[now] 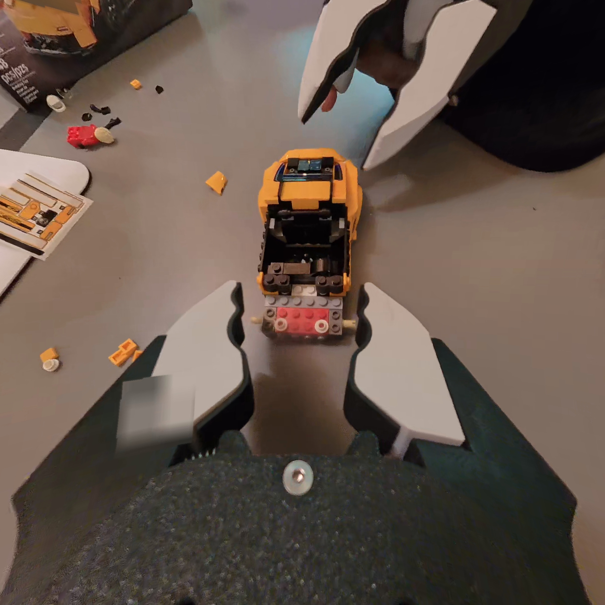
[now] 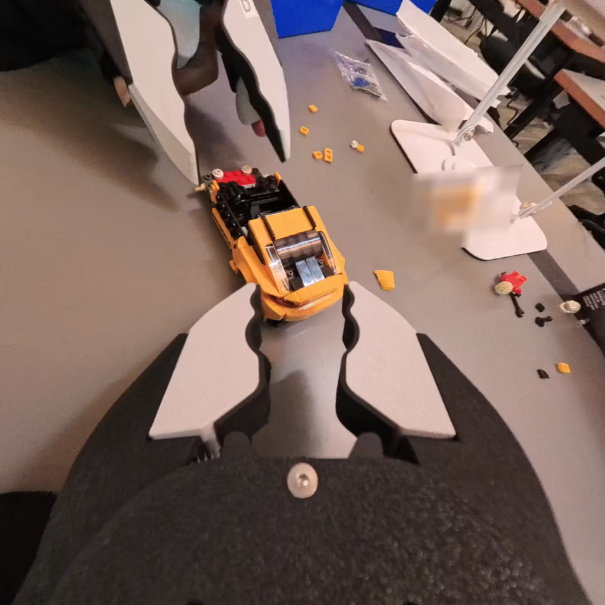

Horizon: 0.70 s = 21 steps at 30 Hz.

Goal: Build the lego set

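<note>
A yellow brick-built car (image 1: 307, 209) stands on the grey table (image 1: 458, 294), both grippers facing it from opposite ends. The left gripper (image 1: 299, 314) is spread wide around the car's stripped end of red and grey plates, pads clear of the bricks, holding nothing. The right gripper (image 2: 299, 304) is parted at the car's finished yellow end; whether its pads press the body cannot be told. A loose yellow wedge (image 2: 384, 279) lies just beside the car
</note>
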{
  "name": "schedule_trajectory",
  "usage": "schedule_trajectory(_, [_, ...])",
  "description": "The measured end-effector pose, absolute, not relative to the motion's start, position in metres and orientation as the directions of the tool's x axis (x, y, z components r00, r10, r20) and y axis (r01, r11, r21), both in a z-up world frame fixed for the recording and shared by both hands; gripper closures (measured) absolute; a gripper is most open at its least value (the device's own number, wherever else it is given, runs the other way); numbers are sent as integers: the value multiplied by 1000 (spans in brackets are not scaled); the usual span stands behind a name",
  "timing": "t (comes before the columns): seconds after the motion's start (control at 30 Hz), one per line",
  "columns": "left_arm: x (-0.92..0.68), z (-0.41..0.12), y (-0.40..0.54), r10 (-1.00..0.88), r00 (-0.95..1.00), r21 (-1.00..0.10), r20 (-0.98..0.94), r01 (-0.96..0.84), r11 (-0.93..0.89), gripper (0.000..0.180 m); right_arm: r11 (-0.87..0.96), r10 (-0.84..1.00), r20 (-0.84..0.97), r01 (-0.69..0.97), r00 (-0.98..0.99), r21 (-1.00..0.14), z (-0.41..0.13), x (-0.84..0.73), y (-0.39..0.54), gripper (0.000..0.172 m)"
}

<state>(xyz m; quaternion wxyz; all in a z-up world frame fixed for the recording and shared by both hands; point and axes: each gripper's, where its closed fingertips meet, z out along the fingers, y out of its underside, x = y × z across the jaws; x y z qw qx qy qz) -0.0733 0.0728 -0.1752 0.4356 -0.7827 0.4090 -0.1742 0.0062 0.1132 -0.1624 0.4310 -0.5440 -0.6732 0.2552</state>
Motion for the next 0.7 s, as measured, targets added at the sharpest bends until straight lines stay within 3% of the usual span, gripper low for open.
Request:
schedule_trajectory(0.13, [-66, -184, 81, -777, 627, -809, -45, -479, -340, 109, 230, 970, 238, 537, -55, -812, -168, 6, 113, 119])
schedule_trajectory(0.23, [-60, -192, 82, -789, 612, -780, -62, -523, -345, 119, 211, 975, 216, 545, -56, -812, -170, 6, 113, 118])
schedule_trajectory(0.7, [-83, -191, 95, -718, 693, -784, -67, -481, -392, 120, 209, 958, 279, 504, 67, -838, -157, 4, 128, 126])
